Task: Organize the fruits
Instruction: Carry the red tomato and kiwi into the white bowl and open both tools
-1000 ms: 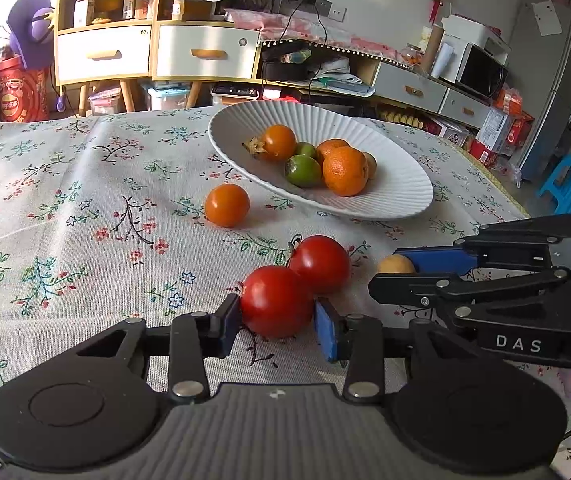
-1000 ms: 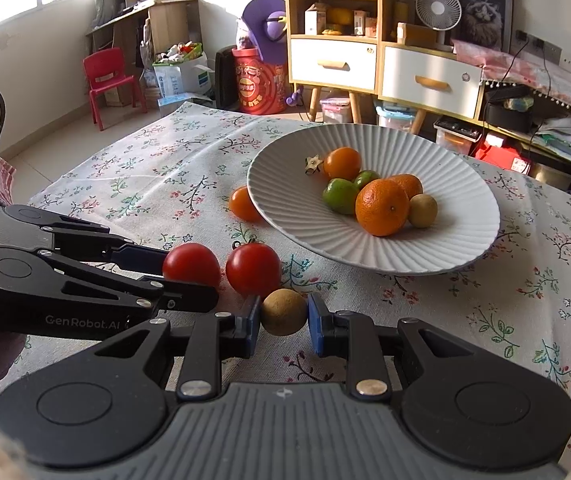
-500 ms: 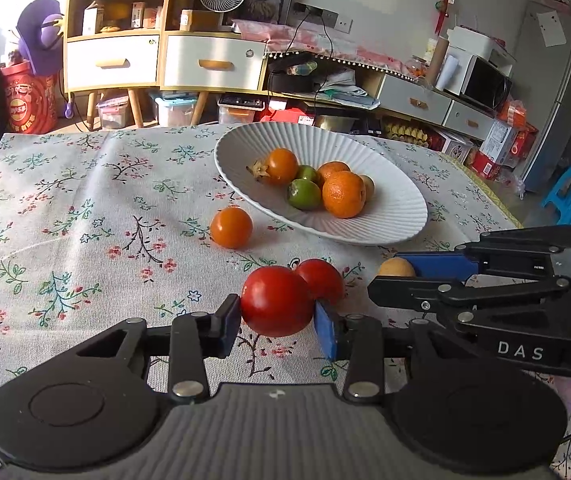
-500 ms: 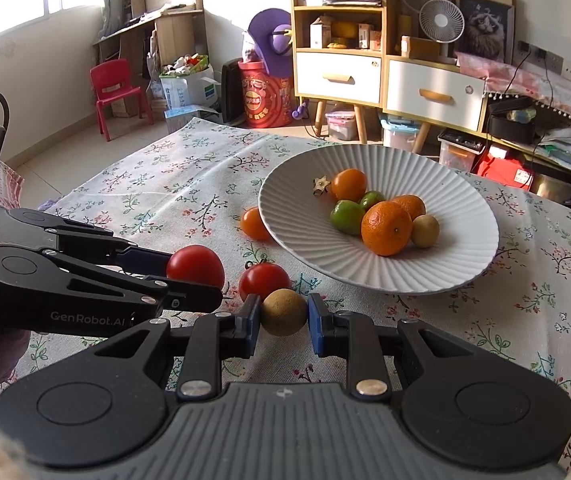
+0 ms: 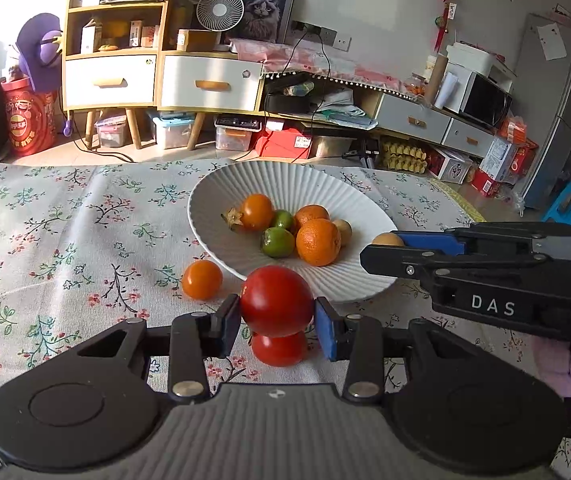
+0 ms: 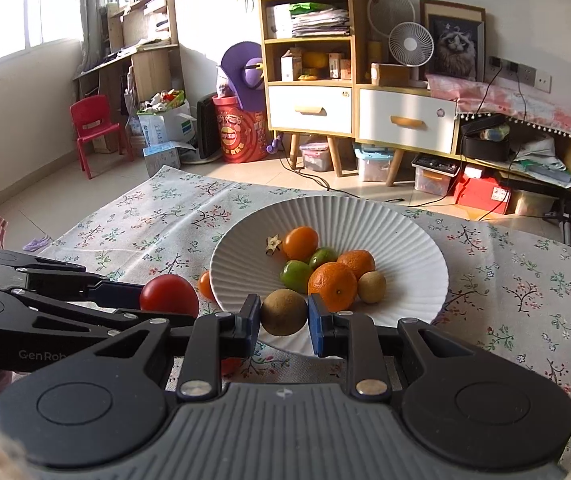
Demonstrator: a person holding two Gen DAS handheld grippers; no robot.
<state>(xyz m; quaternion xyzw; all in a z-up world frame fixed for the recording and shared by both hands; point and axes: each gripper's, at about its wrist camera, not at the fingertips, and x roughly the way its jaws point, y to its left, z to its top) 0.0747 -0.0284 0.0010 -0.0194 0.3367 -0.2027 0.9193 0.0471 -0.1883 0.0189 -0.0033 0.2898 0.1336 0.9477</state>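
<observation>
My left gripper (image 5: 277, 320) is shut on a red tomato (image 5: 276, 300), lifted off the cloth just short of the white ribbed plate (image 5: 285, 178). A second red tomato (image 5: 278, 348) lies on the cloth under it. An orange fruit (image 5: 202, 279) sits left of the plate. My right gripper (image 6: 284, 319) is shut on a small brown round fruit (image 6: 284, 312), held over the plate's (image 6: 413, 300) near rim. In the plate lie several oranges and green fruits (image 6: 331, 285). In the right wrist view the left gripper (image 6: 133, 300) with its tomato (image 6: 168, 295) shows at the left.
The table carries a floral cloth (image 5: 65, 240); its far edge drops to the floor. Cabinets, storage boxes and a red child's chair (image 6: 95, 128) stand beyond. A hand in a pale glove (image 5: 561, 364) grips the right tool.
Both grippers rose with their fruits and moved toward the plate. The held tomato left the cloth and now hangs above the second tomato; the brown fruit now hangs over the plate's near rim.
</observation>
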